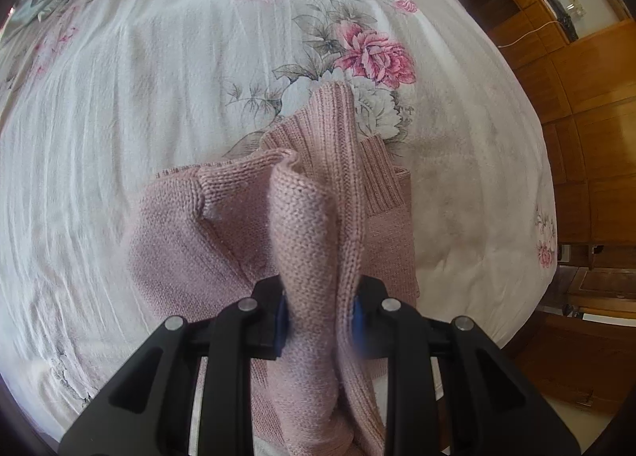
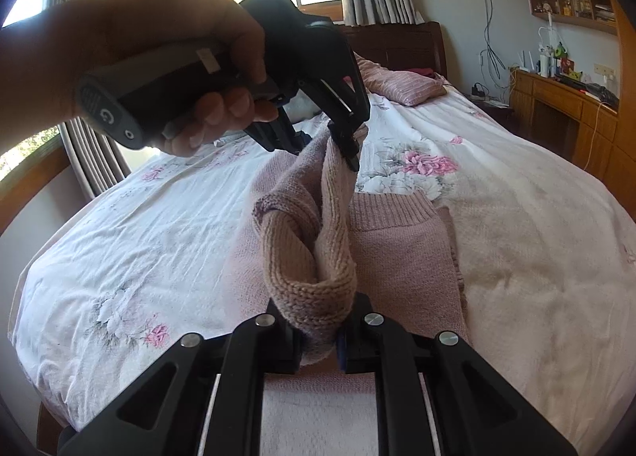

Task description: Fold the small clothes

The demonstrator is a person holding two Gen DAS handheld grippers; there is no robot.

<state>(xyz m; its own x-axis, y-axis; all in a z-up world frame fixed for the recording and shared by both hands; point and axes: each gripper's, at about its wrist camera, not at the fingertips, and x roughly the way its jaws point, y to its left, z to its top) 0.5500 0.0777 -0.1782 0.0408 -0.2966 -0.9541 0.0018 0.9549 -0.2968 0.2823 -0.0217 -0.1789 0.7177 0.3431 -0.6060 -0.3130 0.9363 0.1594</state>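
Sweater point(image 1: 206, 241), pink knit, lies on the floral bedspread point(image 1: 119, 118), partly flat, partly lifted; both claws have hold of it

Left wrist view: left gripper point(image 1: 320, 313) closed narrow on a bunched fold of the knit. Fabric rises straight up between the two fingers and also hangs down below them. Blue pads point(image 1: 281, 317) just visible pressing either side of the fold. Rest of the sweater body sits flat on the bed left of and beyond the claw; a ribbed hem or cuff point(image 1: 381, 174) lies to the right, beside a ribbed band standing upright over the pink flower print point(image 1: 373, 55). Wooden cabinets point(image 1: 588, 98) at far right

Right wrist view: a hand point(image 2: 190, 70) at upper left holds the left gripper point(image 2: 338, 146) by its handle, claw pointing down-right, pinching the top of a lifted strip of knit. That strip runs from the left claw down to the right gripper point(image 2: 318, 337), which is clamped narrow on a thick rolled loop of the same sweater point(image 2: 397, 257). Loop bulges up between its fingers. Flat part of the sweater with ribbed collar lies on the bed just right of and beyond the claw. Striped pink pillow point(image 2: 397, 82) by the headboard, wooden desk point(image 2: 564, 106) at far right, curtained windows behind
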